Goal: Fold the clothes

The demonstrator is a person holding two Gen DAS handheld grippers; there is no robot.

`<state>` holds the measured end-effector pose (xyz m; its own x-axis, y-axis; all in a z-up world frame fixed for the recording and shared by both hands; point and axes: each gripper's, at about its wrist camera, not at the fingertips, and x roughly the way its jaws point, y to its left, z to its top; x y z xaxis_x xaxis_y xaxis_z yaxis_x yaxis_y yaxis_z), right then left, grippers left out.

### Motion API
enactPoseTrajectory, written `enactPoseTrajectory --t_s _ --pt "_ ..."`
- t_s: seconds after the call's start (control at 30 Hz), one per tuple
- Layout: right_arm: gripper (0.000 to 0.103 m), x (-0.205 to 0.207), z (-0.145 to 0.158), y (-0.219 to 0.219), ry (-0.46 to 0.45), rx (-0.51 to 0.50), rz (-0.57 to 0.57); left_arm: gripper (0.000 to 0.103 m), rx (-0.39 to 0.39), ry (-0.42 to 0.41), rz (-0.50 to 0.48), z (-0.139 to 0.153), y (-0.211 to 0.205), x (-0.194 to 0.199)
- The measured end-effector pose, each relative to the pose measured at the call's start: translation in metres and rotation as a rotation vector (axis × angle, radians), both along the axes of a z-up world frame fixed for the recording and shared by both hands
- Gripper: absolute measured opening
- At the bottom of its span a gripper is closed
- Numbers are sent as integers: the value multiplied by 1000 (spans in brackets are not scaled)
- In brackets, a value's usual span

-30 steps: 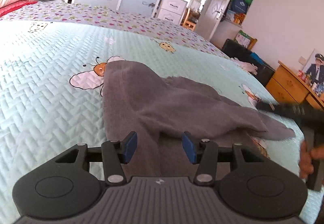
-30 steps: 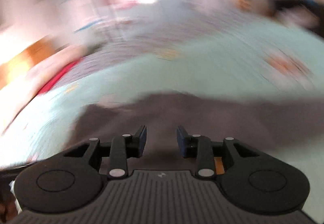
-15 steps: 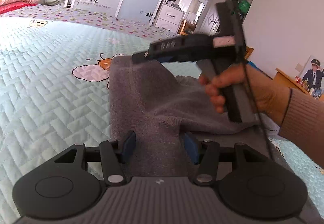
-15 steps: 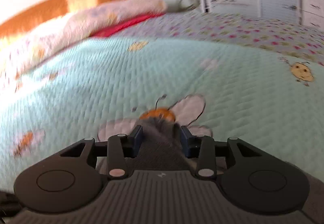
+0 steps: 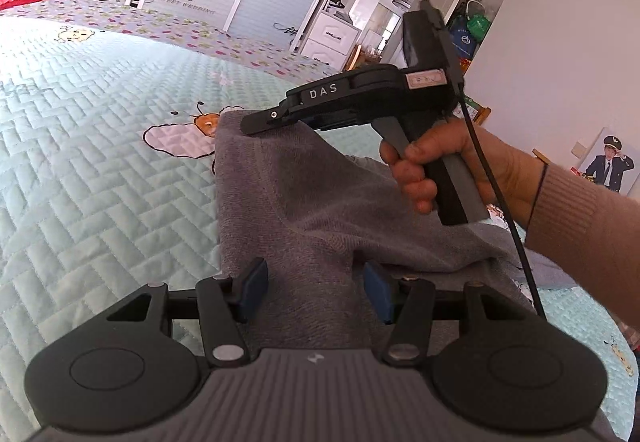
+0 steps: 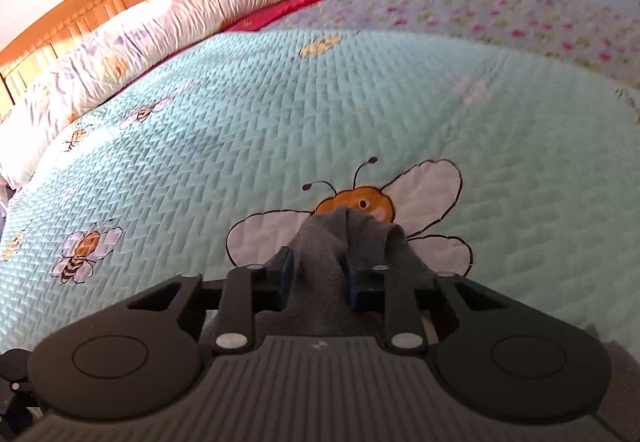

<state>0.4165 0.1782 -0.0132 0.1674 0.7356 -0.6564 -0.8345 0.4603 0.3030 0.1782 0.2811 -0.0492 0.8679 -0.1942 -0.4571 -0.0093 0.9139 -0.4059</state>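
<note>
My left wrist cam sits low over the bedspread (image 5: 100, 202), facing the wardrobe wall; right gripper (image 5: 256, 122) in shot. Right wrist cam, closer in, faces the headboard (image 6: 140, 2). Both share the grey garment (image 5: 288, 210) & bee print (image 6: 356, 202).

We see a plain grey garment (image 5: 296, 194) on the mint-green zigzag-quilted bedspread (image 5: 88, 178), an orange, white-winged bee print (image 6: 360, 202) just beyond it, and black hand-held grippers with blue pads (image 5: 252, 282).
</note>
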Motion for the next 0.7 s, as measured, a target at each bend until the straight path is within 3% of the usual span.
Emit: enactPoseTrajectory --t_s 0.07,0.17,0.33,0.53,0.7 --pt "7 7 0 2 39 2 19 56 45 14 16 4 -6 -2" --pt "6 12 1 6 79 60 34 56 154 38 45 9 -21 -5" --pt "6 13 -19 16 60 46 15 56 305 52 54 7 -46 -7" --pt "13 12 -27 17 52 47 -20 56 302 56 51 4 -46 -9" --pt "21 -5 3 -4 -37 132 -127 57 292 57 50 5 -43 -9"
